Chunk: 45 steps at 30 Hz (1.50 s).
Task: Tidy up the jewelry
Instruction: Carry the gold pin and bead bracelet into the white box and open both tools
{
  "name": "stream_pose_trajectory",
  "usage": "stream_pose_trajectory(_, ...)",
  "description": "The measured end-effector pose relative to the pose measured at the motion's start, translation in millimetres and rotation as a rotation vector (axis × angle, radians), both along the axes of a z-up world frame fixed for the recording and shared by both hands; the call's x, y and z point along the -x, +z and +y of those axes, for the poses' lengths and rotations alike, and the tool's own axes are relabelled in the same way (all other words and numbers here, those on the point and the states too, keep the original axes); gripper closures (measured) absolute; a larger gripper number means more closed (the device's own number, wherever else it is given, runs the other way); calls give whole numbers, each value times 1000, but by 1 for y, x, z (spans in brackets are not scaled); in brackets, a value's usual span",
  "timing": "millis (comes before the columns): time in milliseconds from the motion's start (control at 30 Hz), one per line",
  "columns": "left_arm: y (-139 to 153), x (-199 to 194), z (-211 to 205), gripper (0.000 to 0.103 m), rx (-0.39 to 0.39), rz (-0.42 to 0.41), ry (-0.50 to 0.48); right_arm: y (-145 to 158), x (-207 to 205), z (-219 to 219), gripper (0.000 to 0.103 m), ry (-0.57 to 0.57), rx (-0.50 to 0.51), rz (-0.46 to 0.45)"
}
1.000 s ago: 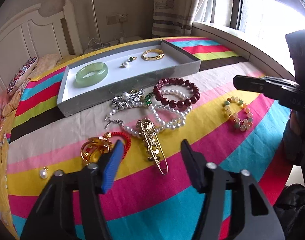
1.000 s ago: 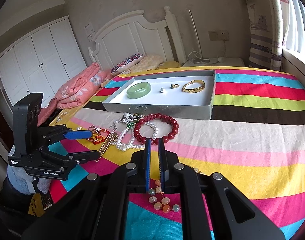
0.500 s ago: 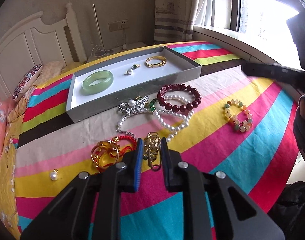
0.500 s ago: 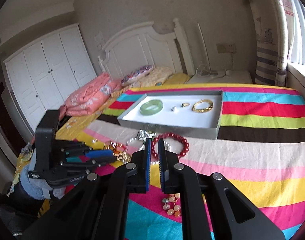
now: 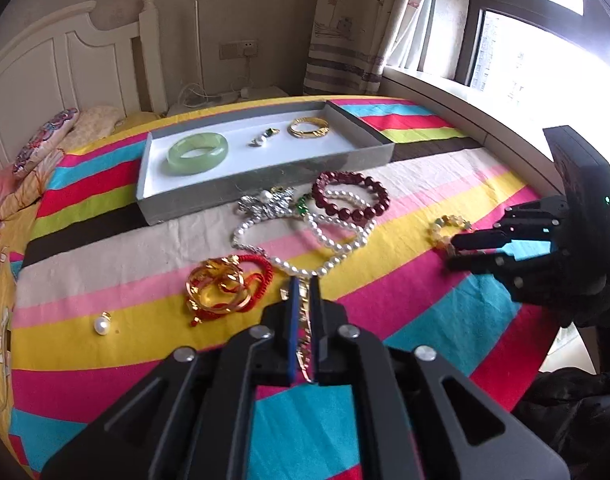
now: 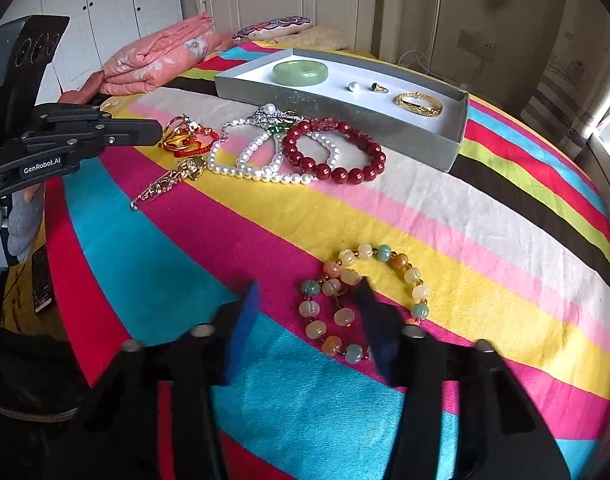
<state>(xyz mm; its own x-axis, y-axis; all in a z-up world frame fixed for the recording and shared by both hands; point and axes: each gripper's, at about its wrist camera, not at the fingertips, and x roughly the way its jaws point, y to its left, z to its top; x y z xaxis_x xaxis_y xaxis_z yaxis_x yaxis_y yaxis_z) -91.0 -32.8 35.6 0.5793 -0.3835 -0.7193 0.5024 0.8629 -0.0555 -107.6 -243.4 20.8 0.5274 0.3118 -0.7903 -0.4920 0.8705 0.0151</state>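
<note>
Left gripper jaws nearly closed on gold pin, pin running lengthwise between pads. Right-wrist view, though, seems to show pin flat on bedspread beside that gripper, so grip uncertain. Right gripper jaws wide apart, blurred, straddling pastel bead bracelet on bedspread. Tray beyond.

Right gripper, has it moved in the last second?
Yes. The right gripper came down over the bead bracelet, which now lies between its open fingers.
</note>
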Motion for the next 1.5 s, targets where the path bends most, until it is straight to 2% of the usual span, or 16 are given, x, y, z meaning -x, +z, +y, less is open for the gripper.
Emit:
stream_pose_trajectory(67, -3, 6, -6, 35, -17, -15, -11, 0, 0, -5, 82, -15, -10, 3)
stream_pose_trajectory(167, -12, 8, -15, 28, -65, -14, -21, 5, 4, -11, 92, -52, -32, -30)
stream_pose_trajectory(233, -26, 2, -19, 33, -144, 5, 17, 14, 4, -20, 92, -73, -115, -41)
stream_pose_trajectory(300, -32, -3, -15, 55, -109, 37, 9, 27, 4, -33, 92, -84, -228, -54)
stream_pose_trajectory(333, -30, -3, -12, 78, -108, 34, 15, 33, 2, -38, 92, -87, -303, -53)
stream_pose_trajectory(367, -28, -2, -10, 86, -115, 31, 18, 39, 2, -47, 92, -88, -399, -45)
stream_pose_trajectory(433, -26, 1, -7, 86, -91, 38, 5, 48, 0, -65, 92, -72, -596, -29)
stream_pose_trajectory(533, -24, 7, -2, 86, -85, 27, 9, 59, 2, -76, 92, -59, -725, -33)
stream_pose_trajectory(800, 4, 0, 0, 86, -33, -24, 17, 87, -5, -66, 92, -50, -700, -98)
stream_pose_trajectory(1067, 40, -60, -14, 86, 28, -61, 27, 104, -58, -61, 93, -83, -654, -142)
stream_pose_trajectory(1200, 44, -75, -24, 86, 38, -66, 17, 98, -84, -61, 92, -89, -645, -84)
stream_pose_trajectory(1300, 42, -76, -29, 86, 32, -71, 6, 82, -80, -54, 83, -62, -567, -27)
stream_pose_trajectory(1333, 42, -78, -29, 86, 36, -68, 8, 74, -76, -51, 65, -69, -515, -8)
stream_pose_trajectory(1367, 41, -82, -30, 86, 40, -63, 9, 64, -72, -49, 27, -76, -467, 13)
stream_pose_trajectory(1400, 40, -86, -31, 86, 43, -58, 8, 52, -65, -45, 13, -74, -420, 37)
stream_pose_trajectory(1500, 39, -102, -37, 86, 44, -46, 8, 30, -44, -33, 10, -18, -359, 88)
